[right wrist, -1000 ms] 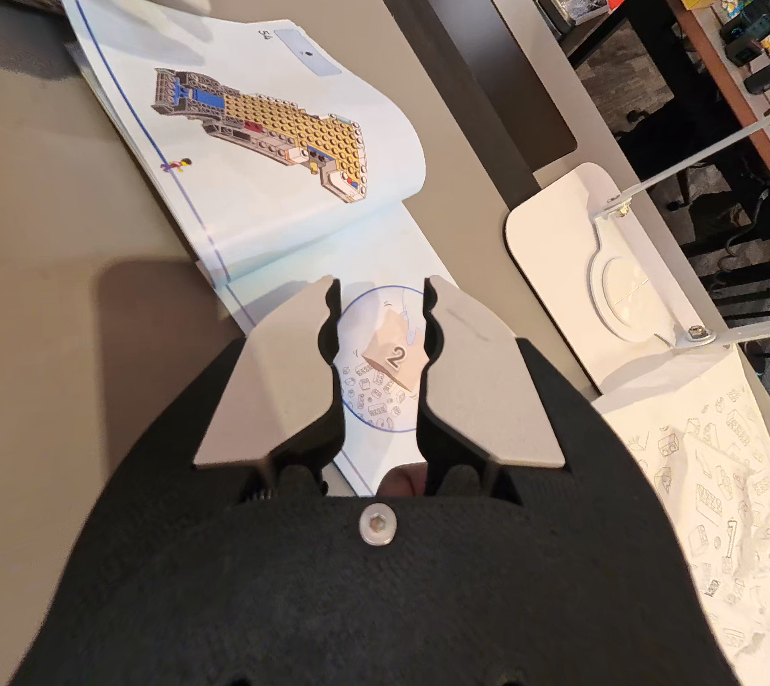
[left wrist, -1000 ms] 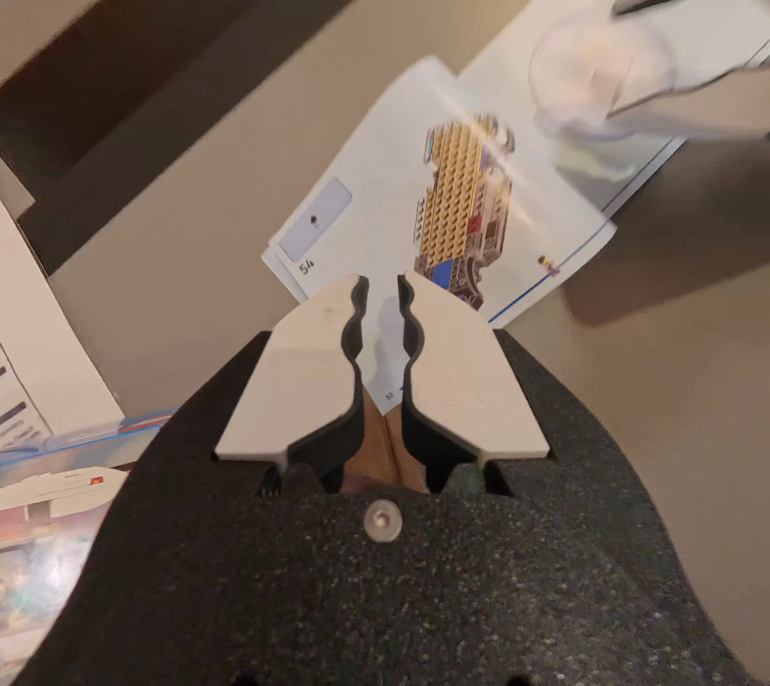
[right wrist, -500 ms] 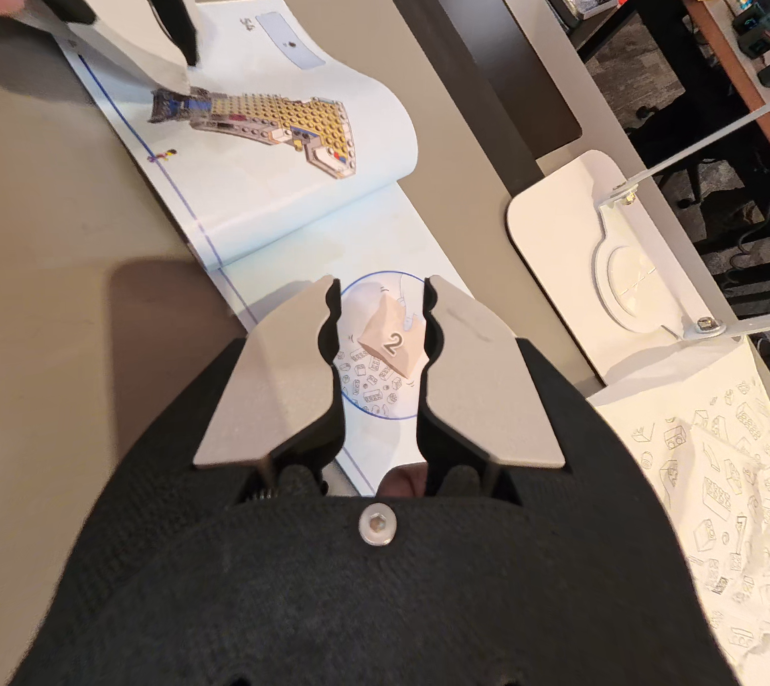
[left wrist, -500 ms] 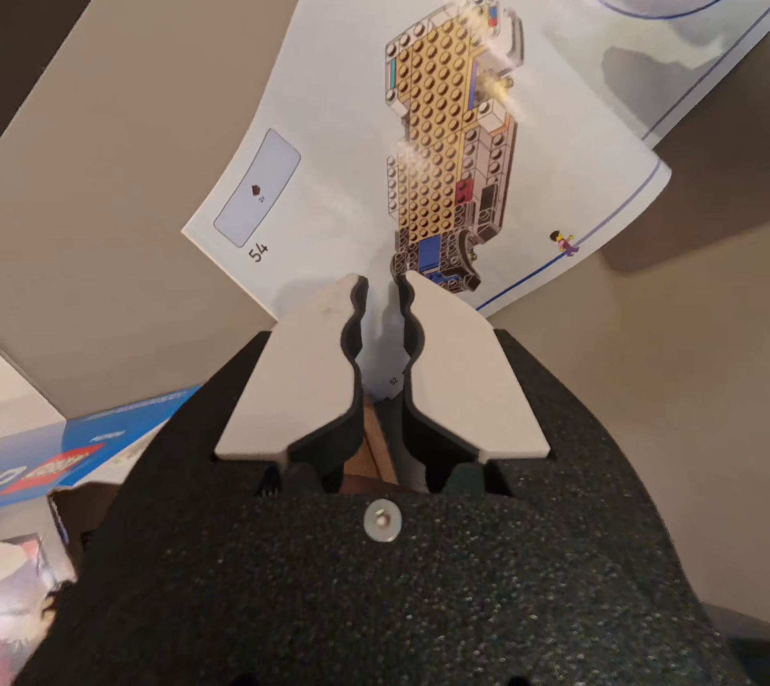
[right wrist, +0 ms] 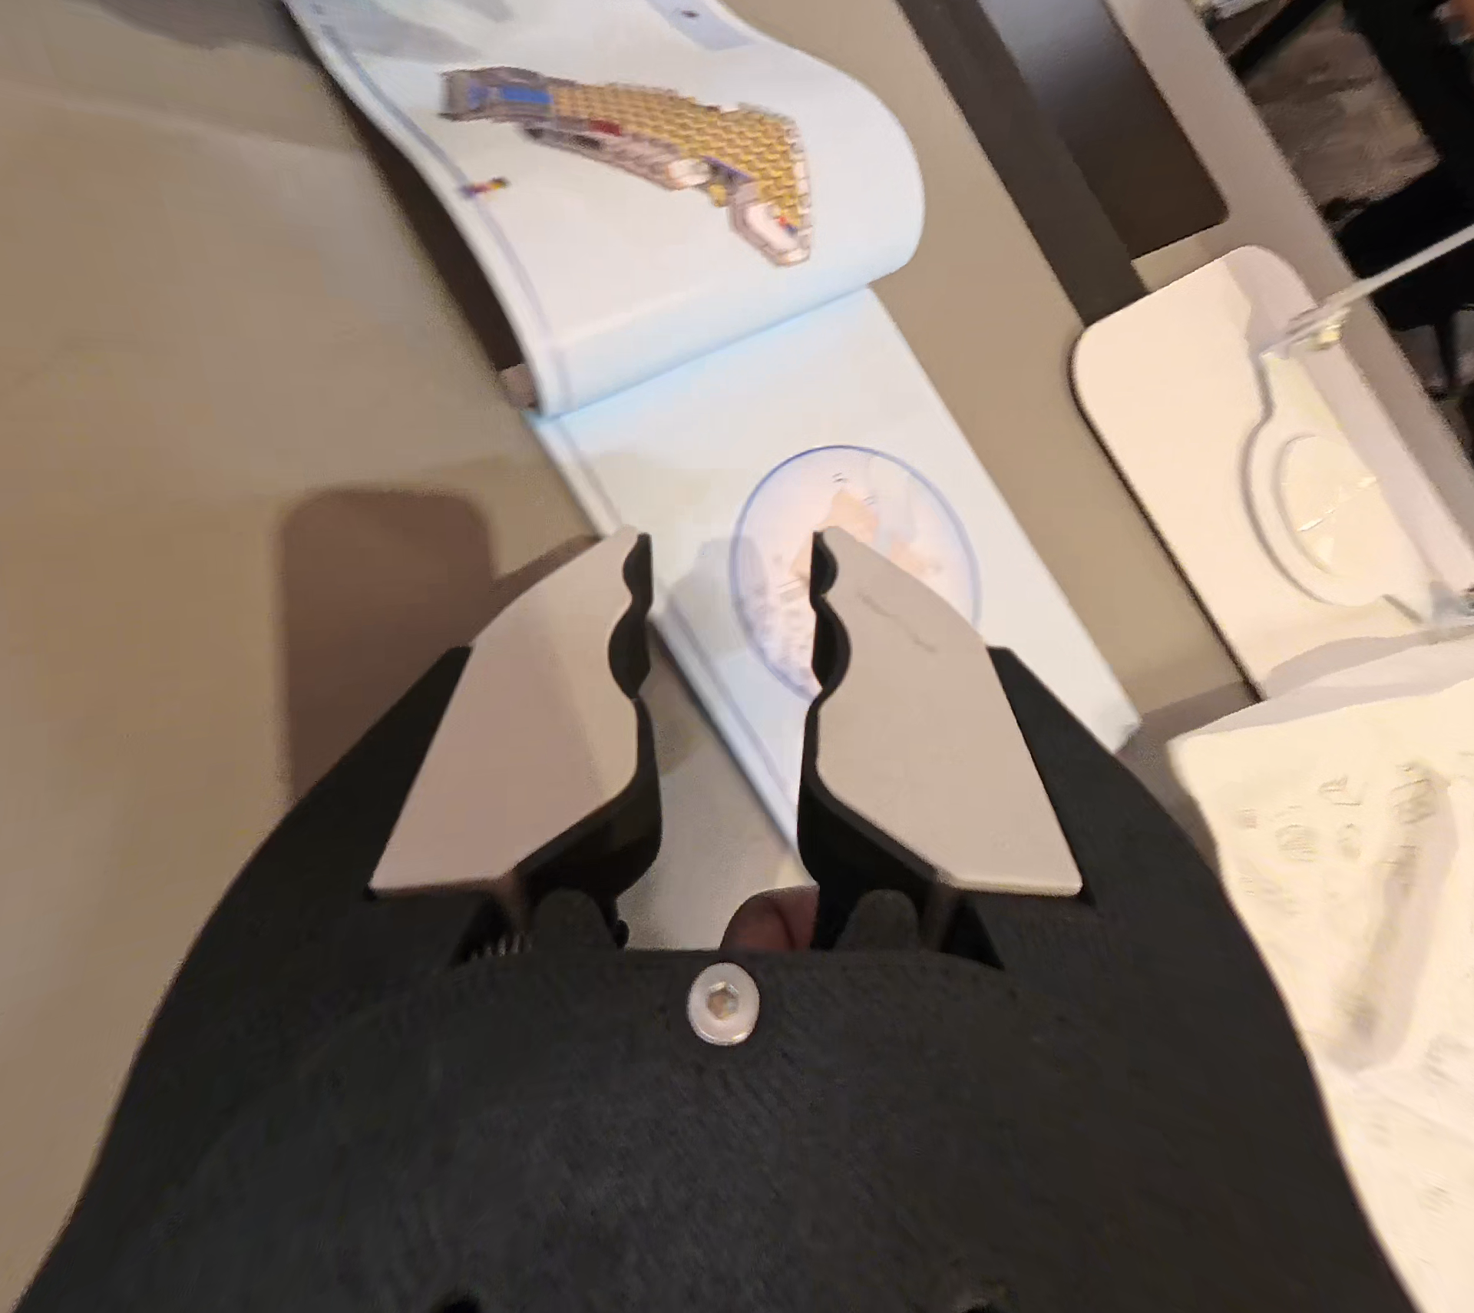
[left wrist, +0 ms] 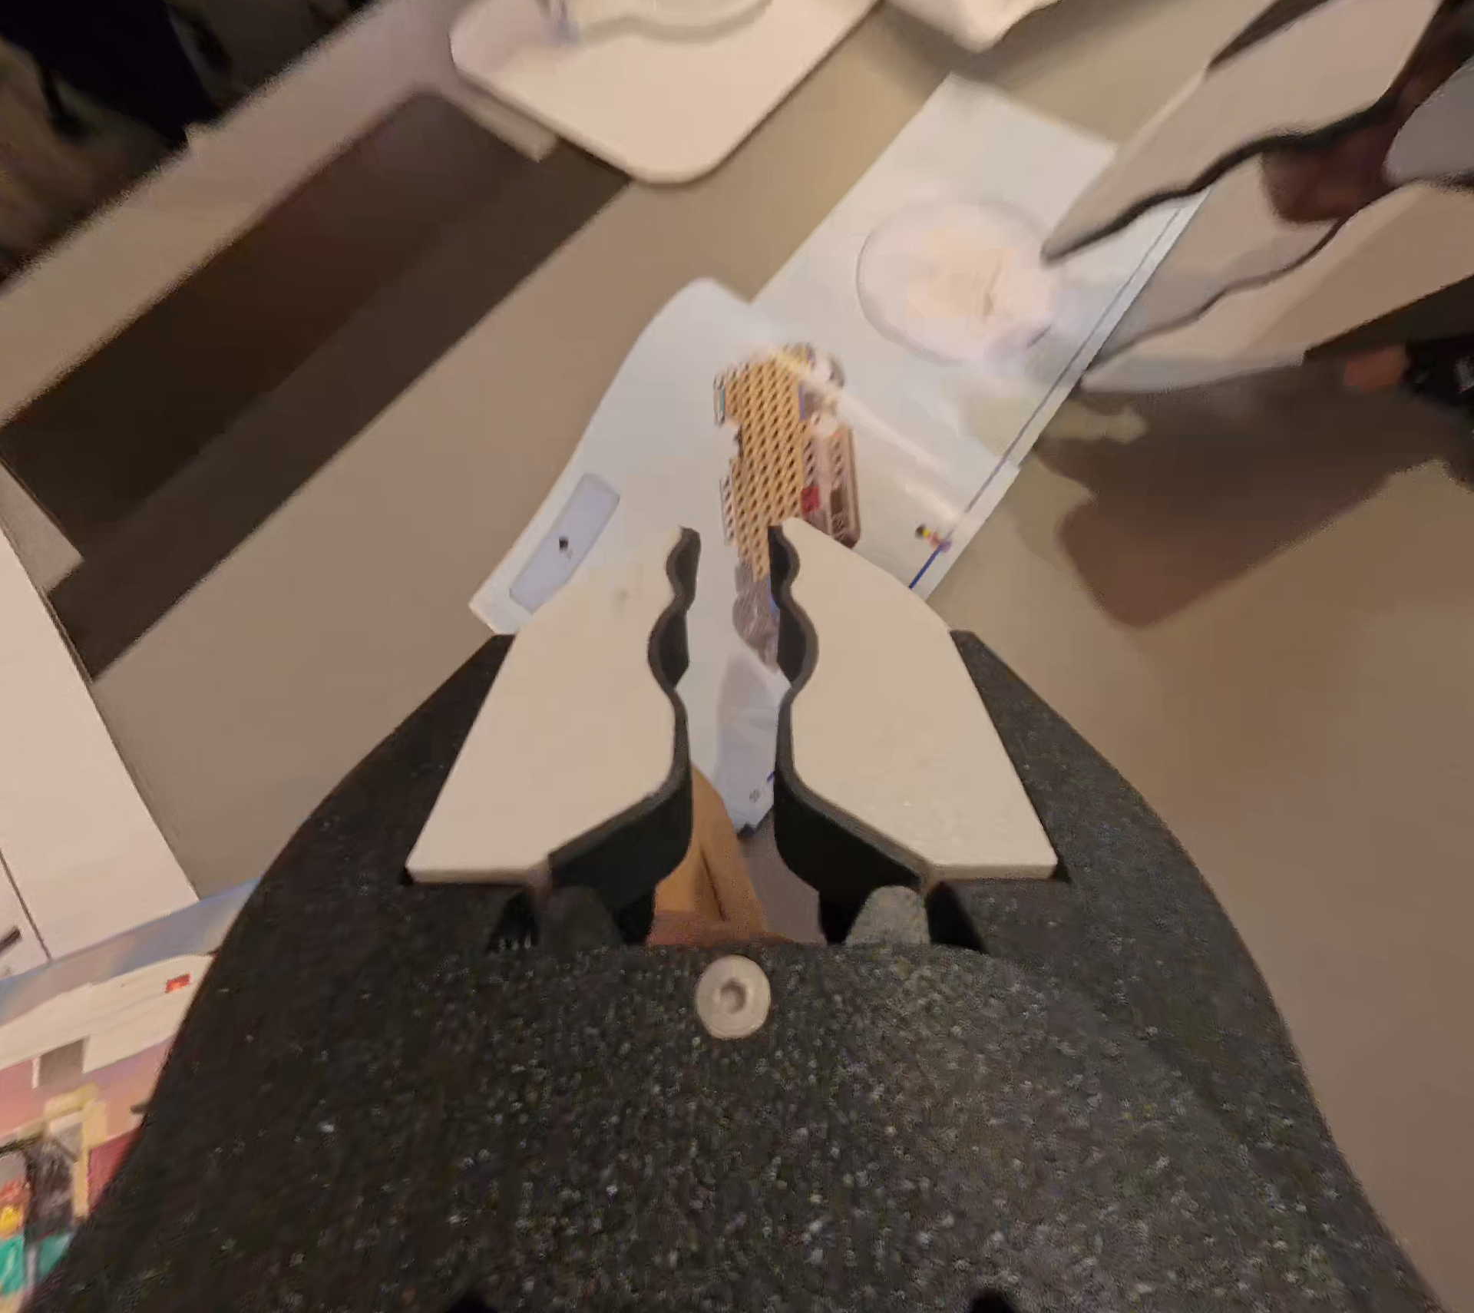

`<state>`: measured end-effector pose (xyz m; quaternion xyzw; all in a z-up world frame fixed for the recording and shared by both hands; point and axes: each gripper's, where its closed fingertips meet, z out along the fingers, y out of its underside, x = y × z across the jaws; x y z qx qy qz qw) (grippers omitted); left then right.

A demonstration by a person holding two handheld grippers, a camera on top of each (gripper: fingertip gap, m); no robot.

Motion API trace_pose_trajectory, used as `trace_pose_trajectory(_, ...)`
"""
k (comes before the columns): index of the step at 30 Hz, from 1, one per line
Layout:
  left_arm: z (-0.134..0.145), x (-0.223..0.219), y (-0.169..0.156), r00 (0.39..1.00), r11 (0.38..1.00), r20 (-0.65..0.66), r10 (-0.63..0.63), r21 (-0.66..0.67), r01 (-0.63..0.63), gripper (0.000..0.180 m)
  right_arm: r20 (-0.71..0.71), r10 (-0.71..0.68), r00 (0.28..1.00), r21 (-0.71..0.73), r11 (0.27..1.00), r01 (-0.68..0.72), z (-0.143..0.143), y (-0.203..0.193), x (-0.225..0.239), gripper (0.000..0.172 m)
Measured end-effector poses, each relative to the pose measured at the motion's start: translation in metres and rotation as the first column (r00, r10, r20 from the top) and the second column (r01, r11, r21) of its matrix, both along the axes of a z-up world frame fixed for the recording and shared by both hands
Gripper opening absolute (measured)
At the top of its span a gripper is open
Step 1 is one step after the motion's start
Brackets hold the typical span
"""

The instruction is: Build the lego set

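Left gripper point(left wrist: 734, 541) fingers parted, bare, above open instruction booklet point(left wrist: 638, 477) on tabletop point(left wrist: 319, 557). Right gripper point(right wrist: 730, 545) fingers apart, bare, over booklet's near page; white lamp base point(right wrist: 1180, 445) far right.

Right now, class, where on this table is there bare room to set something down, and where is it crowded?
Bare table lies left of the open booklet, beside the right gripper. Another strip runs between the booklet and the dark recess. It is crowded past the booklet: white stand base, printed paper, box.
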<state>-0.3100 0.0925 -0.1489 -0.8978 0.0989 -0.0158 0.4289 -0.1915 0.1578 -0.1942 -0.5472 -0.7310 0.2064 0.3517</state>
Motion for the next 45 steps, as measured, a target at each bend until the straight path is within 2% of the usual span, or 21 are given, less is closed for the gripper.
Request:
trace_pose_trajectory(1,0.009,0.004,0.001,1.0,0.997,0.0,-0.01,0.071,0.01,0.019,0.005,0.02,1.0,-0.029,0.999,-0.02,-0.002,-0.008,0.006,0.038)
trace_pose_trajectory(4,0.018,0.013,-0.002,0.999,0.978,0.034,0.018,0.208,-0.025,0.023,0.008,0.071,0.997,-0.075,0.995,-0.07,-0.005,-0.03,0.021,0.037)
trace_pose_trajectory(6,0.01,0.021,-0.009,0.997,0.973,0.065,0.045,0.225,-0.058,0.028,0.012,0.096,0.995,-0.099,0.991,-0.094,-0.005,-0.042,0.024,0.037)
trace_pose_trajectory(11,-0.027,0.054,-0.035,0.98,0.997,0.198,0.004,0.076,-0.02,0.039,0.025,0.163,0.986,-0.125,0.979,-0.159,-0.004,-0.068,0.016,0.037)
trace_pose_trajectory(14,-0.045,0.063,-0.04,0.989,0.999,0.146,0.007,-0.037,-0.002,0.043,0.059,0.192,0.98,-0.135,0.974,-0.182,-0.013,-0.075,0.013,0.038)
trace_pose_trajectory(20,-0.061,0.081,-0.035,0.985,0.991,0.171,0.011,-0.134,0.012,0.043,0.113,0.192,0.975,-0.154,0.973,-0.173,-0.024,-0.075,0.013,0.039)
trace_pose_trajectory(25,-0.069,0.091,-0.031,0.981,0.988,0.192,-0.005,-0.152,0.035,0.044,0.181,0.187,0.966,-0.167,0.973,-0.157,-0.034,-0.074,0.015,0.041)
trace_pose_trajectory(39,-0.08,0.084,-0.033,0.99,0.986,0.144,0.001,-0.166,0.023,0.044,0.194,0.182,0.964,-0.222,0.965,-0.138,-0.036,-0.075,0.013,0.038)
trace_pose_trajectory(45,-0.078,0.081,-0.035,0.99,0.986,0.141,0.018,-0.169,0.007,0.046,0.155,0.181,0.971,-0.243,0.96,-0.141,-0.024,-0.079,0.008,0.04)
